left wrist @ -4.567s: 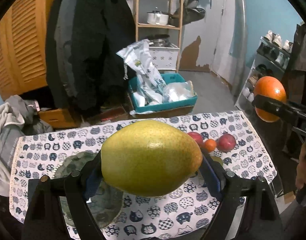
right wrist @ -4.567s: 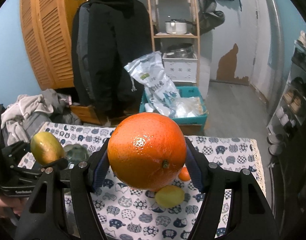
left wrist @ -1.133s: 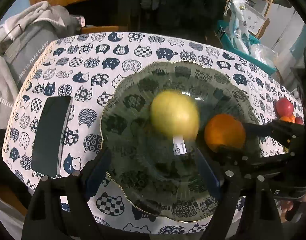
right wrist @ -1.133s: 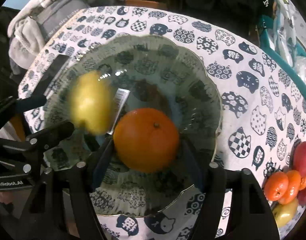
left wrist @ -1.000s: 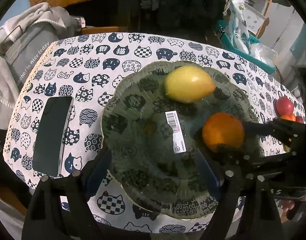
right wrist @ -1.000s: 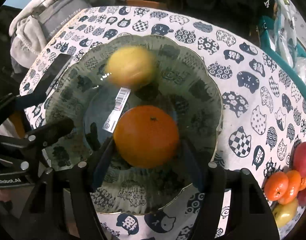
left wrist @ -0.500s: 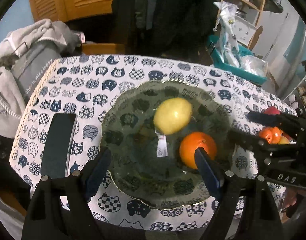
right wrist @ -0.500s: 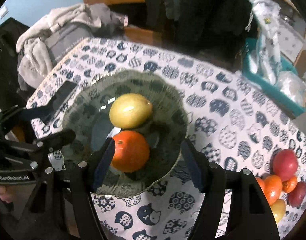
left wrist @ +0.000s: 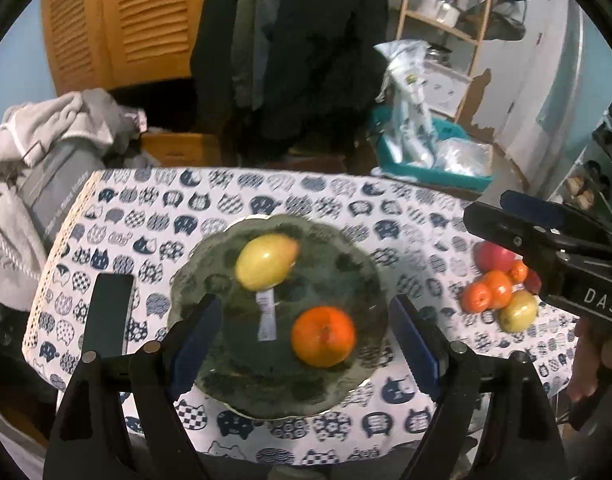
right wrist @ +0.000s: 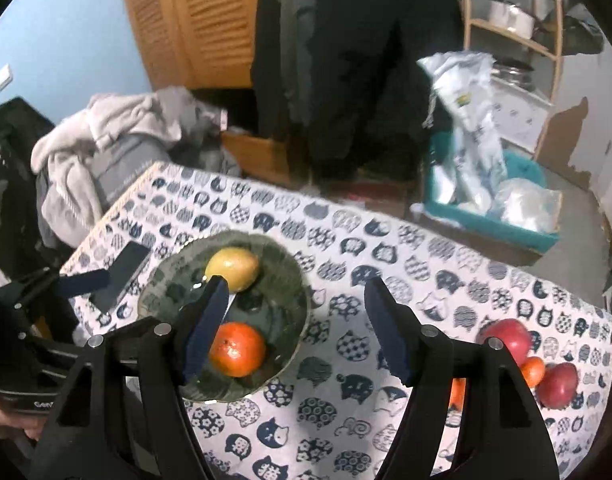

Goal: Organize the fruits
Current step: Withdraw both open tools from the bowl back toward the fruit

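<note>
Fruit on your plate (left wrist: 358, 264) counts two: one pear (left wrist: 266, 261) toward the far side and one orange (left wrist: 323, 336) nearer you, apart from each other, with a white label between them on the glass. Your left gripper (left wrist: 304, 338) hangs above the plate with jaws wide and nothing in them. Your right gripper (right wrist: 296, 328) also holds nothing; its jaws have just been opening and stand clear of the orange (right wrist: 237, 349). Off to the right on the cat-print cloth (left wrist: 154, 216) sits a pile (left wrist: 500, 284) of about six small fruits, touching. One dark phone (left wrist: 108, 312) lies left of the plate.
</note>
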Demonstrator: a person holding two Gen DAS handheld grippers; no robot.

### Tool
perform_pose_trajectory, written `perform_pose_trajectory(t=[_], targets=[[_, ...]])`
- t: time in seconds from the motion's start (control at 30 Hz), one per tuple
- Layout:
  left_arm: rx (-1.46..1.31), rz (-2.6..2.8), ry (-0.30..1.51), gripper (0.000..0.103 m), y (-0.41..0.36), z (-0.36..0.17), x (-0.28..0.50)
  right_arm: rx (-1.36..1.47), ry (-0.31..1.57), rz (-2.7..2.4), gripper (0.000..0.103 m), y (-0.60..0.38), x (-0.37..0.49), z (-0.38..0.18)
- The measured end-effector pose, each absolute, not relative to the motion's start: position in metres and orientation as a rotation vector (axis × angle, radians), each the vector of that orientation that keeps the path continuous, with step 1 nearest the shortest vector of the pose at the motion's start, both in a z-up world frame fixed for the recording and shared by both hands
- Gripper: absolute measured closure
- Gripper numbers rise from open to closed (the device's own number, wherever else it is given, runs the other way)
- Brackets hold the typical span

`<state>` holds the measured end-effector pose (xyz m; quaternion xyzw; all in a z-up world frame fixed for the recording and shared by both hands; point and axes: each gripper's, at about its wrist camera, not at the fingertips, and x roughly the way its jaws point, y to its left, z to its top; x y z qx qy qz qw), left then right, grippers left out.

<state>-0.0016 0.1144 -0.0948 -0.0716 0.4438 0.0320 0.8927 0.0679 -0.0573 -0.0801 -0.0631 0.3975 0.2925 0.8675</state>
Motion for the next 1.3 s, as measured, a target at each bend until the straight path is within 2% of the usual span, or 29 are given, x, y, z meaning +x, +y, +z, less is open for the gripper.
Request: perform_pose_trajectory(t=[0.53, 1.3], targets=[[-0.095, -0.030, 0.877, 0.017, 0.052, -0.065, 0.002, -0.069, 0.742, 0.500, 0.029, -0.143, 0.056, -0.039], [-0.011, -0.131, 0.836, 0.017, -0.034, -0.039, 0.017, -0.030, 0.640, 0.305, 0.023, -0.262, 0.037, -0.019]])
